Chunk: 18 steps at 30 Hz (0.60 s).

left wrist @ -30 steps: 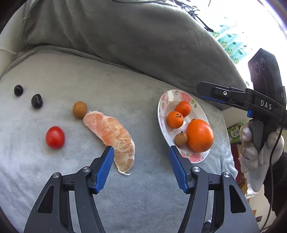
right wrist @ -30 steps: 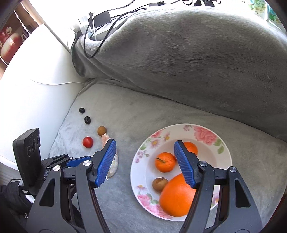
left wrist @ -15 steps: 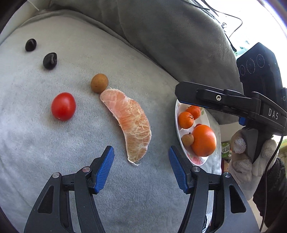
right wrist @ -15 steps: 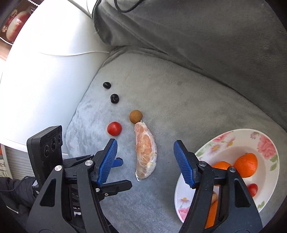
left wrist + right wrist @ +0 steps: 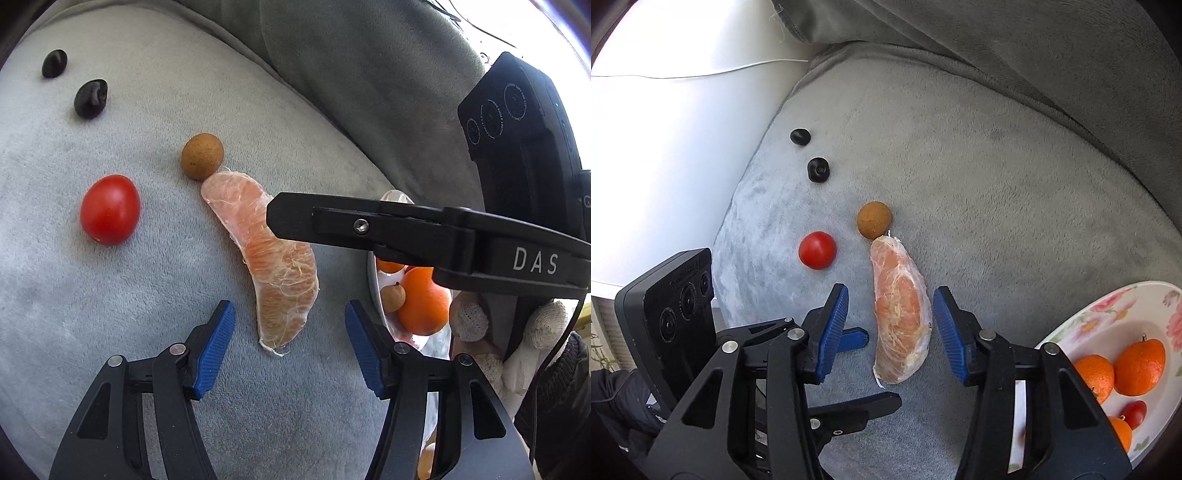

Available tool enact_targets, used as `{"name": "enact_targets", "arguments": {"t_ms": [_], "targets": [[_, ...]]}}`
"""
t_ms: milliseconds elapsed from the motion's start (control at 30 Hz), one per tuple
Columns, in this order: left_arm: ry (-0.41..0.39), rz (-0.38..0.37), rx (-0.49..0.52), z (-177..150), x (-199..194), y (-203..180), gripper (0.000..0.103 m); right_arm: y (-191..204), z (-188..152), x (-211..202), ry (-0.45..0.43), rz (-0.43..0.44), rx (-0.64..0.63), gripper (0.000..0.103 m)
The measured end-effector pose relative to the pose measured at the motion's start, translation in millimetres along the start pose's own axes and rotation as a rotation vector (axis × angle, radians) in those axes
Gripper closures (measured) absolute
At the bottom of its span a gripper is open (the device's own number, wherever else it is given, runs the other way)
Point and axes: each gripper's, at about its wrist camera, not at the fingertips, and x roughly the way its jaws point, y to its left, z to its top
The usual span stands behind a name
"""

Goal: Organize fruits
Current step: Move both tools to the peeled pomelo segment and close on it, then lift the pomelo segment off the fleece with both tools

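Angled steeply down over the grey cushion (image 5: 997,155), right gripper (image 5: 890,325) straddling the peeled citrus segment (image 5: 899,314), jaws closing, blue pads not yet touching the flesh on either side; left gripper (image 5: 290,347) tilted down too, jaws apart and empty, lower tip of the segment (image 5: 273,266) just ahead of its pads; gloved hand (image 5: 517,343) wrapped around the right gripper's handle, seen from the left wrist; segment lying lengthwise, upper tip touching the brown longan (image 5: 874,219); red cherry tomato (image 5: 817,250) near, to the segment's left; two dark fruits (image 5: 818,170) farther up, near the cushion's left edge; floral plate (image 5: 1108,314) well apart at lower right, holding oranges (image 5: 1139,367) and a small tomato; bare cushion between segment and plate; grey backrest (image 5: 997,44) rising behind
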Motion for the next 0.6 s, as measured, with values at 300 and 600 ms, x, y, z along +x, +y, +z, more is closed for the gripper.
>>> {"name": "enact_targets", "arguments": {"t_ms": [300,600], "targets": [[0.006,0.002,0.003,4,9,-7,0.043,-2,4,8,0.033,0.001,0.010,0.055],[0.006,0.059,0.013,9,19,-20,0.064,-7,4,16,0.057,0.000,0.050,0.057]]}}
